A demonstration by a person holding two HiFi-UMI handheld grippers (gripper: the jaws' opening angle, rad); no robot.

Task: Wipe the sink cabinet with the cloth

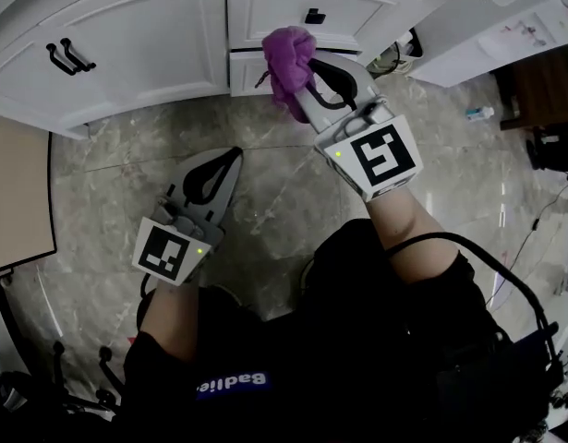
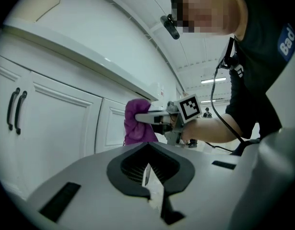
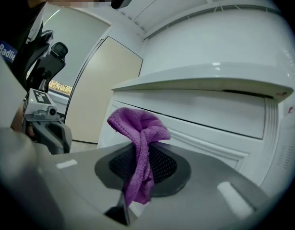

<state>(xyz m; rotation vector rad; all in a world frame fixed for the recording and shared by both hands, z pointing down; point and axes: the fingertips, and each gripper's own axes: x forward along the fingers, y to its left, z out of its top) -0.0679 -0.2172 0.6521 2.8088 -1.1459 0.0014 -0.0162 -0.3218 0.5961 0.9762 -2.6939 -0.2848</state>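
Note:
The white sink cabinet (image 1: 154, 44) fills the top of the head view, and its drawer front (image 3: 209, 109) faces the right gripper. My right gripper (image 1: 297, 67) is shut on a purple cloth (image 1: 285, 55), which bunches out past the jaws against the lower drawer front. In the right gripper view the cloth (image 3: 140, 143) hangs down between the shut jaws of this gripper (image 3: 137, 150). My left gripper (image 1: 230, 155) hovers lower and to the left over the floor, shut and holding nothing. Its own view shows the cabinet door (image 2: 56, 123), the cloth (image 2: 136, 123) and the left gripper (image 2: 148, 150).
Two black handles (image 1: 69, 56) sit on the left door, and a black knob (image 1: 314, 16) on the drawer. The floor is grey marble tile (image 1: 284, 183). A beige panel (image 1: 16, 192) stands at the left. A small bottle (image 1: 479, 113), dark furniture (image 1: 542, 86) and cables lie to the right.

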